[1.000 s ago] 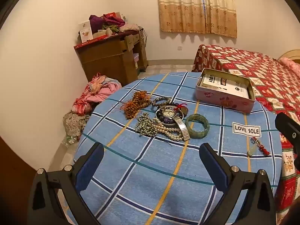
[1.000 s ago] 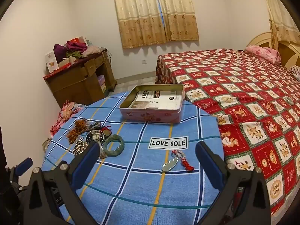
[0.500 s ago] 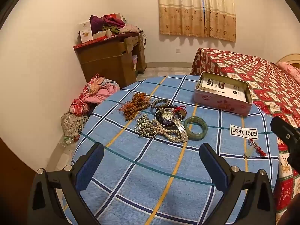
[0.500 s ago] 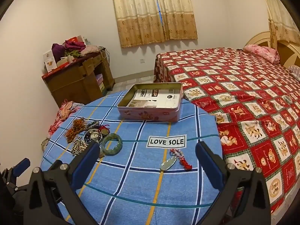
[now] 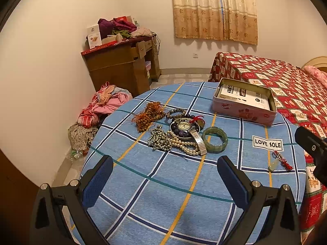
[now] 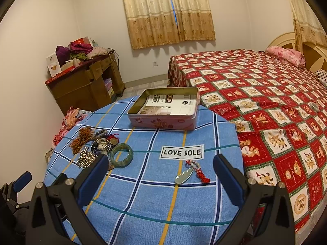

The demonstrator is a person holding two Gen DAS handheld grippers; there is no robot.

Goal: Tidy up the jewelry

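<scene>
On the round table's blue checked cloth [image 5: 143,194] lies a heap of jewelry: a wristwatch [image 5: 185,127], pearl strands [image 5: 181,143], grey bead strands [image 5: 158,139], brown beads [image 5: 148,115] and a green bangle [image 5: 215,139] [image 6: 121,155]. A jade pendant on a red cord [image 6: 189,173] [image 5: 279,161] lies apart, near the "LOVE SOLE" label. An open pink tin [image 5: 244,102] [image 6: 165,109] with a booklet inside stands at the far side. My left gripper [image 5: 164,177] is open above the near cloth, short of the heap. My right gripper [image 6: 160,175] is open, with the pendant lying between its fingers' lines.
A bed with a red patterned cover [image 6: 265,102] stands right of the table. A wooden desk piled with clothes and boxes [image 5: 122,61] is against the far wall, with a heap of clothes [image 5: 104,106] on the floor beside it. Curtains [image 6: 167,12] hang behind.
Both views have drifted slightly; the table contents sit a little lower and nearer in the right wrist view. Nothing on the table has moved, and both grippers have stayed open.
</scene>
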